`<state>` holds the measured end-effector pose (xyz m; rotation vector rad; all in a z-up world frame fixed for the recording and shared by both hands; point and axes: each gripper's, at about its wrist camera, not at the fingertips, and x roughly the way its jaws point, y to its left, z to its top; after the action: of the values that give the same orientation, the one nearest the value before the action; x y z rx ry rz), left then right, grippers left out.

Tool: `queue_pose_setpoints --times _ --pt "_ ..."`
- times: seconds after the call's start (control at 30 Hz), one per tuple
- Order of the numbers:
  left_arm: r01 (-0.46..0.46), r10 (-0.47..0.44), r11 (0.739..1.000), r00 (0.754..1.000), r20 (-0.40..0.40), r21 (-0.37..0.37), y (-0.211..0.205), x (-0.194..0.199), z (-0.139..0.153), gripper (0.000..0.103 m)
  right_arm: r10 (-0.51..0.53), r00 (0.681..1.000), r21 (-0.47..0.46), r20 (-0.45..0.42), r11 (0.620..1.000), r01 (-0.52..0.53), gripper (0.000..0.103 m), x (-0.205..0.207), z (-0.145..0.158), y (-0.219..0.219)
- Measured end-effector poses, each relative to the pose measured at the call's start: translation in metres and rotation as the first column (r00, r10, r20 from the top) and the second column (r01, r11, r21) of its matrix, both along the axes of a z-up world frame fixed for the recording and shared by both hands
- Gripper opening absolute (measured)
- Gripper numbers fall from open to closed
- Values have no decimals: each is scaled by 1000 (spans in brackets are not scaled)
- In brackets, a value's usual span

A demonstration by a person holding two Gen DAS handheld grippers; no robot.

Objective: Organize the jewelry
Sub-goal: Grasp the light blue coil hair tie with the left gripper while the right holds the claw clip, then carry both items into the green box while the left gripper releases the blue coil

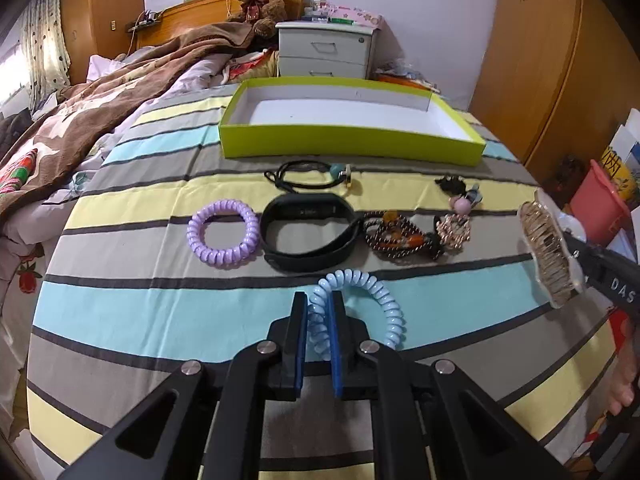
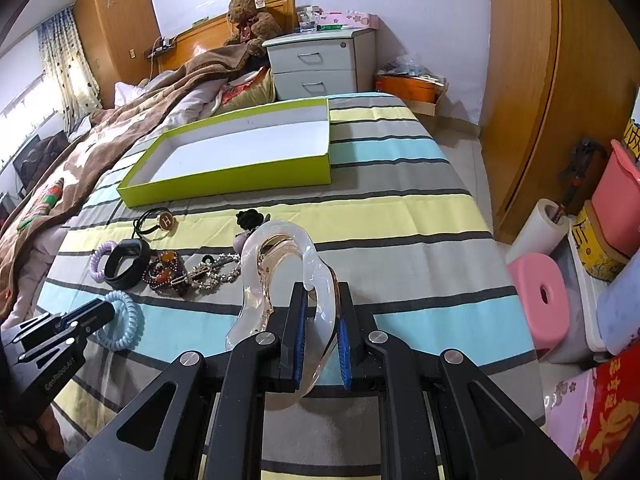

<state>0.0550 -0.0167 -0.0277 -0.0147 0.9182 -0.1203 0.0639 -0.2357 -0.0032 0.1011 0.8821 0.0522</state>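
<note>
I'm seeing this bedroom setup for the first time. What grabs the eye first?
Both grippers are loaded: the left gripper pinches a blue spiral hair tie, the right gripper a clear hair claw. Beyond them, loose jewelry lies on the striped bedsheet before an empty green box.

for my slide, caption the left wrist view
Left gripper grips a blue coil tie before the empty green box.

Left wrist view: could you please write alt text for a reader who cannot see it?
The left hand-held gripper grips a blue coil hair tie over a striped bed. Beyond it lie a purple coil tie, a black band, other jewelry, and an empty green box.
</note>
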Motion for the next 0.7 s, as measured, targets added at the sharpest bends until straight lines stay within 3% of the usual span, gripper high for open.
queue_pose_setpoints --times 0.7 --pt "20 -17 999 997 80 -38 4 24 50 11 -11 998 -20 61 1000 12 14 15 40 7"
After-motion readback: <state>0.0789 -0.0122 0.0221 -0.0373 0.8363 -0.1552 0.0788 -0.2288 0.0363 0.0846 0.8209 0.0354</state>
